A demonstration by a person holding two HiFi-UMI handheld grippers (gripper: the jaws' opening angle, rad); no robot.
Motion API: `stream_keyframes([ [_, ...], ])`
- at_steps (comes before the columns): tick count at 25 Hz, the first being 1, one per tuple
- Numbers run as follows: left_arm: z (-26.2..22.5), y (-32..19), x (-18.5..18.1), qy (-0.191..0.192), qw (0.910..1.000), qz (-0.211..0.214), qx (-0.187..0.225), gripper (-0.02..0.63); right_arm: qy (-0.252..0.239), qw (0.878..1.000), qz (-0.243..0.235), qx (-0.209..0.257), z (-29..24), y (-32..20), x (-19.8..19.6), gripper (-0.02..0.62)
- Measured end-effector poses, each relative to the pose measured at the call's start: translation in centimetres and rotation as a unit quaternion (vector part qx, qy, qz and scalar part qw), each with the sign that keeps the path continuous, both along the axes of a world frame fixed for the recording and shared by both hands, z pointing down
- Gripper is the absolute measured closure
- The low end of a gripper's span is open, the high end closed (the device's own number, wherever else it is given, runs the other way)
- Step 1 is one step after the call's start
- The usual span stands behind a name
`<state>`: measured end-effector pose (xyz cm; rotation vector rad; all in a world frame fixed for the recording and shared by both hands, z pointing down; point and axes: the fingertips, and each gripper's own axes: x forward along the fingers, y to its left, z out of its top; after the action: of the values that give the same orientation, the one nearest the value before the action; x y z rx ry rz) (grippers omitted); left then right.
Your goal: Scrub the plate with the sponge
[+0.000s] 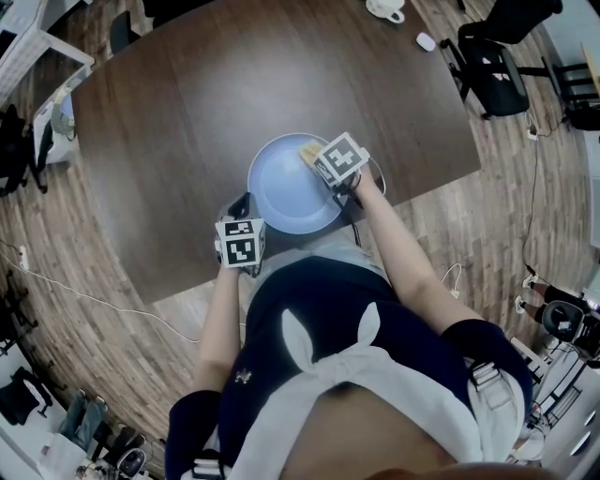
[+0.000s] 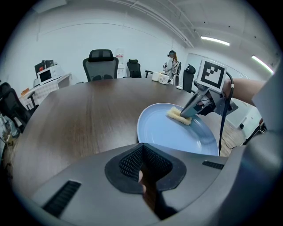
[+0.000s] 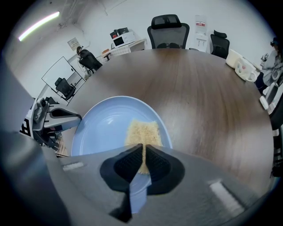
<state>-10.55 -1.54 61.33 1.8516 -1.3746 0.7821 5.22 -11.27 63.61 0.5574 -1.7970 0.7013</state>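
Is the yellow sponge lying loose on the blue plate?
No, the right gripper has its jaws closed on the yellow sponge, which it holds against the blue plate.

Dark wooden table (image 1: 187,141), rounded corners. White mug (image 1: 385,8) on the table's far edge, small white object (image 1: 426,41) just right of it. Black office chair (image 1: 492,66) off the table's far-right corner. Wood-plank floor (image 1: 66,319) surrounds the table.

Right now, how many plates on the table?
1. The blue plate sits at the near edge of the table, with the sponge on it in the right claw. None seem hidden.
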Motion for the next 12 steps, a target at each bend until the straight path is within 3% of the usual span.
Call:
stream_keyframes([
  [12, 0.2, -0.3, -0.2, -0.009, 1.0, 0.003, 0.002, 0.6, -0.015, 1.0, -0.004, -0.002, -0.1, -0.7, -1.7, 0.574],
])
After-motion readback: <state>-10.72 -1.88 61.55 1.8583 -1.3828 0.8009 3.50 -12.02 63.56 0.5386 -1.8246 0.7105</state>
